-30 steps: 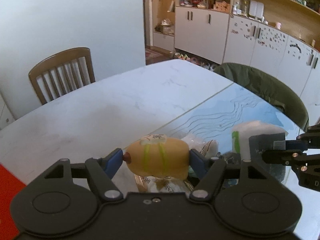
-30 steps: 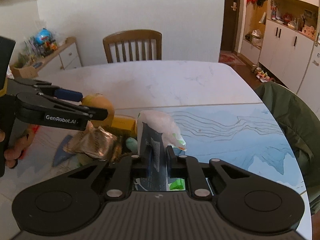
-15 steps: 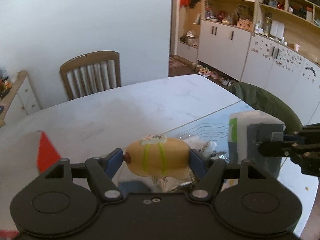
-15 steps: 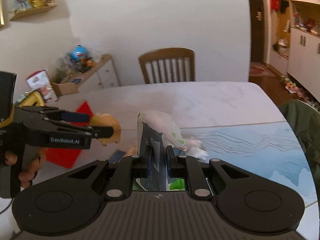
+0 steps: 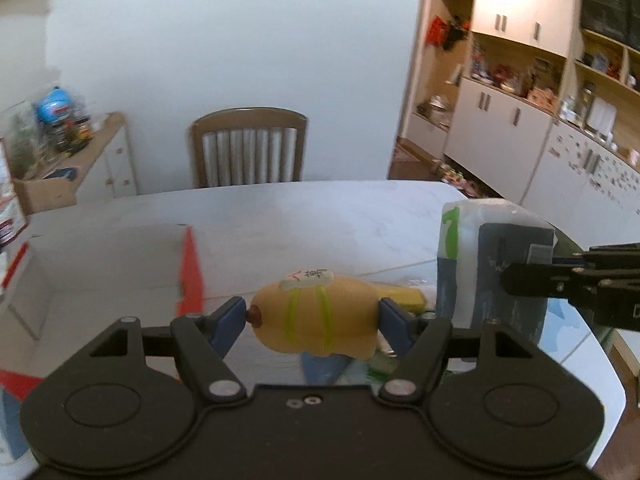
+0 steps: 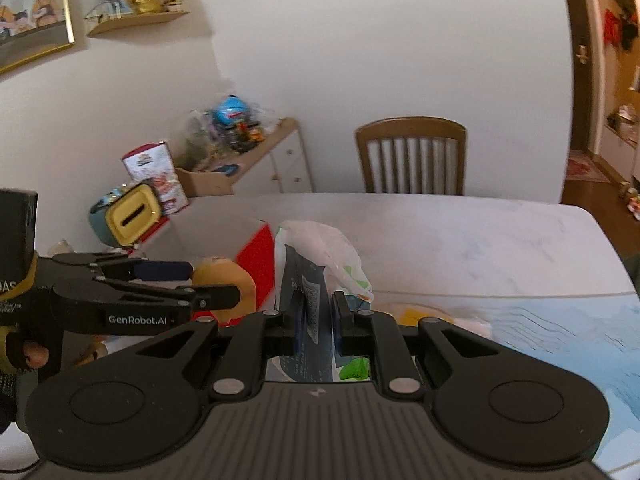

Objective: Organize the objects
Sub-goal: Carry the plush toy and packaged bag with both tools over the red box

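My left gripper (image 5: pixel 312 314) is shut on a yellow squishy toy (image 5: pixel 316 316) with green stripes and a white label, held above the table. From the right wrist view that same toy (image 6: pixel 226 280) sits in the left gripper (image 6: pixel 208 284) at the left. My right gripper (image 6: pixel 314 312) is shut on a grey and white tissue pack (image 6: pixel 310 280) with green print, lifted off the table. In the left wrist view the tissue pack (image 5: pixel 492 264) hangs at the right, pinched by the right gripper (image 5: pixel 532 268). A white box with red flaps (image 5: pixel 120 264) lies open at the left.
The white marble table (image 5: pixel 304 216) carries a blue map-print mat (image 6: pixel 568 336) at the right. A pile of small items with a yellow packet (image 5: pixel 400 296) lies under the grippers. A wooden chair (image 5: pixel 248 146) stands at the far side, a low cabinet (image 6: pixel 256 160) at the left.
Both grippers have risen and swung left with their loads. The white and red box has come into view. The pile of items has dropped low in the frames.
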The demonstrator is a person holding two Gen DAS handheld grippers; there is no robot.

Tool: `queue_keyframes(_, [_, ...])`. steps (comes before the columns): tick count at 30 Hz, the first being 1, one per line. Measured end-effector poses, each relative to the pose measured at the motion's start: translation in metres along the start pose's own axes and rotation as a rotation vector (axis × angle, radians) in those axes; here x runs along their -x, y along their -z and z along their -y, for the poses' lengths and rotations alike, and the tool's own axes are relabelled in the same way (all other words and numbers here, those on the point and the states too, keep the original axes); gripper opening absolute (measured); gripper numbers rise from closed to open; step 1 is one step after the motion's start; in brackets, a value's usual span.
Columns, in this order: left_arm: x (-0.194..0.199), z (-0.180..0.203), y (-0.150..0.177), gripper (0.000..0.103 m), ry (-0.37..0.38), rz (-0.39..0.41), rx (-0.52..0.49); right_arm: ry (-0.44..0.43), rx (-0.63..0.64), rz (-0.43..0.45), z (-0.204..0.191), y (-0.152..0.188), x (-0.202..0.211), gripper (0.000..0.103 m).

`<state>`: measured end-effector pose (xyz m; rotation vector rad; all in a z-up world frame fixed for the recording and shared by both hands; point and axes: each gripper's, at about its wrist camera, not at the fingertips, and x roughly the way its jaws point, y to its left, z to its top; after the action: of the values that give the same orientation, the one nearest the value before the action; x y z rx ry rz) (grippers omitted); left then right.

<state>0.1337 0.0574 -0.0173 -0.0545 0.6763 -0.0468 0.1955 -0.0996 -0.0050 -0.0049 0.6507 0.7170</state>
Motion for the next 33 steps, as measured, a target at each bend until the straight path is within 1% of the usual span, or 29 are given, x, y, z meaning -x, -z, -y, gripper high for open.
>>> queue_keyframes(8, [0.012,-0.058,-0.003,0.071,-0.067,0.011,0.041,-0.056,0.048,-0.022,-0.056,-0.024,-0.041,0.014])
queue_keyframes(12, [0.013,-0.088,-0.002,0.071,-0.083,-0.004,0.059,-0.071,0.048,-0.034,-0.082,-0.035,-0.064,0.014])
queue_keyframes(19, [0.013,-0.140,-0.006,0.071,-0.100,-0.007,0.065,-0.091,0.036,-0.066,-0.122,-0.052,-0.108,0.014])
queue_keyframes(27, [-0.004,-0.194,-0.010,0.071,-0.130,-0.043,0.038,-0.080,0.042,-0.138,-0.156,-0.053,-0.168,0.014])
queue_keyframes(33, [-0.033,-0.230,-0.005,0.071,-0.164,-0.117,0.019,-0.055,0.037,-0.201,-0.175,-0.048,-0.220,0.014])
